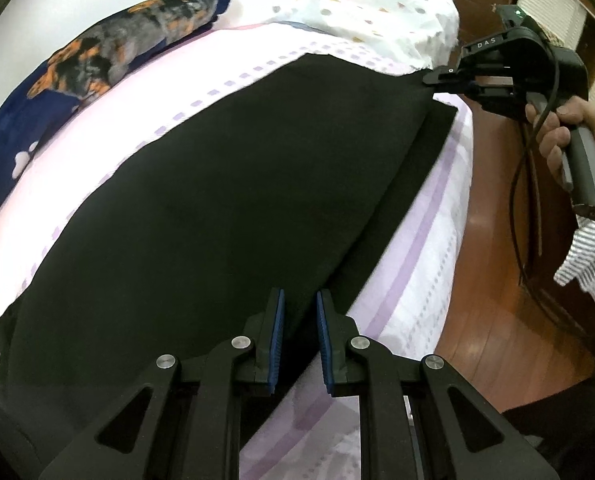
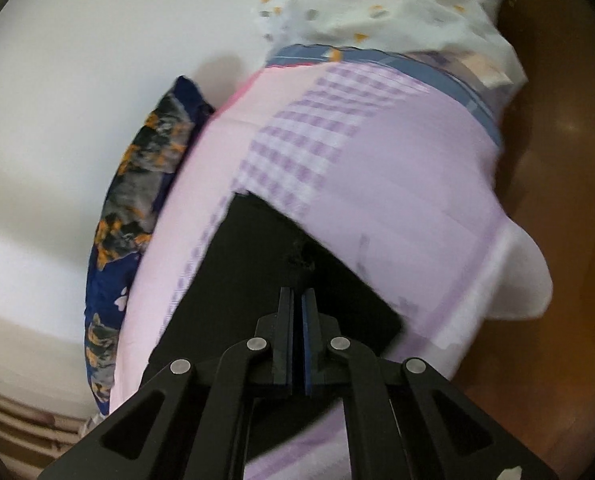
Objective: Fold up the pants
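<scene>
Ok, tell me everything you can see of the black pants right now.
The black pants are plain, matte, soft-looking fabric, spread long and mostly flat across the pink and purple bedsheet. One layer is lifted over another, leaving a lower strip showing along the bed's edge. The right gripper is shut on the far corner, holding it raised. The left gripper sits at the near edge with cloth between its pads, nearly closed on it. No pockets, seams or waistband are clear to see.
</scene>
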